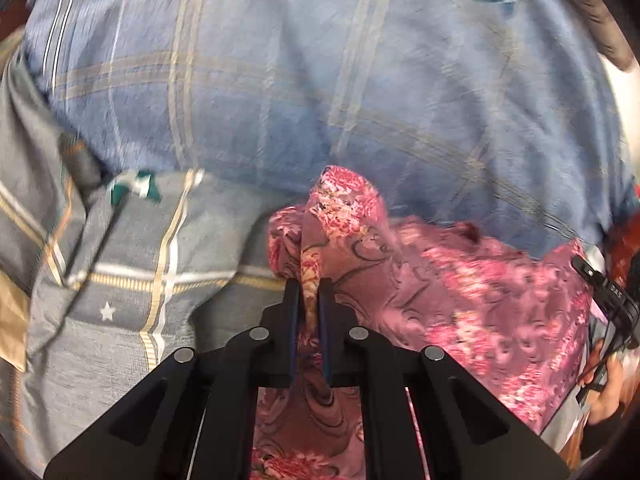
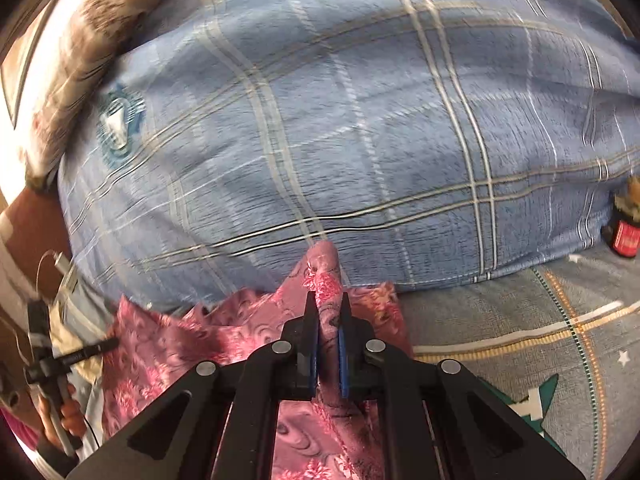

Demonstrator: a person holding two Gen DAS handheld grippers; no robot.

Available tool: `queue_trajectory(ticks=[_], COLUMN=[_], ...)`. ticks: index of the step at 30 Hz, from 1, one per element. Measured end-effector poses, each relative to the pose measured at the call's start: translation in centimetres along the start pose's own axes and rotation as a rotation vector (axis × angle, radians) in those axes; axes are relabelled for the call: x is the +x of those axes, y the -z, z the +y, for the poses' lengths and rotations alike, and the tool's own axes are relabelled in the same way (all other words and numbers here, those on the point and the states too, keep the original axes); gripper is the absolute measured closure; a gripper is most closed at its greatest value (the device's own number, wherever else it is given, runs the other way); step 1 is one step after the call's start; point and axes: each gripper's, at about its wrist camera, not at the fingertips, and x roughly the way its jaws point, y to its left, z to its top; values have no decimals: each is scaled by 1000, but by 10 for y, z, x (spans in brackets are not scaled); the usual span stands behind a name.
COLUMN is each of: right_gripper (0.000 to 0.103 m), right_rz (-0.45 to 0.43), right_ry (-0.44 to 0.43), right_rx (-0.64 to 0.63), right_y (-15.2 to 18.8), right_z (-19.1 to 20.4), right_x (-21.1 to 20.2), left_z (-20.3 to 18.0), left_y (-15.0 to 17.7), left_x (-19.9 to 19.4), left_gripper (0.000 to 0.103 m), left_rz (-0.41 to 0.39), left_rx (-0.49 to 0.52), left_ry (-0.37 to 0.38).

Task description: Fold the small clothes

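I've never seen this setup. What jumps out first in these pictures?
The pink flowered cloth, bunched low in both views. Each black tool, left and right, is shut on a fold of it. Behind lies a big blue checked pillow on a grey bedsheet.

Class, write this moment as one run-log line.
left gripper: shut on pink floral cloth | right gripper: shut on pink floral cloth | surface: blue plaid bedding
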Motion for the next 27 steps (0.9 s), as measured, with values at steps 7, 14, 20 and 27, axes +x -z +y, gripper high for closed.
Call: queue_trajectory(ticks=[7, 14, 20, 27], right_gripper=[96, 83, 77, 75], right_rz=[176, 197, 195, 206], right_ry=[94, -35, -33, -9], right_rx=[147, 186, 189, 145], right_y=[21, 21, 21, 20], right_z=[-45, -51, -45, -29], right_x=[66, 58, 60, 79], left_z=[16, 25, 4, -23], left_y=[7, -3, -28, -38], left_x=[23, -16, 1, 35], left_gripper=[96, 65, 36, 58], left_rz=[61, 18, 52, 99], left_rx=[-52, -36, 63, 201], left_ry=[16, 182, 97, 8])
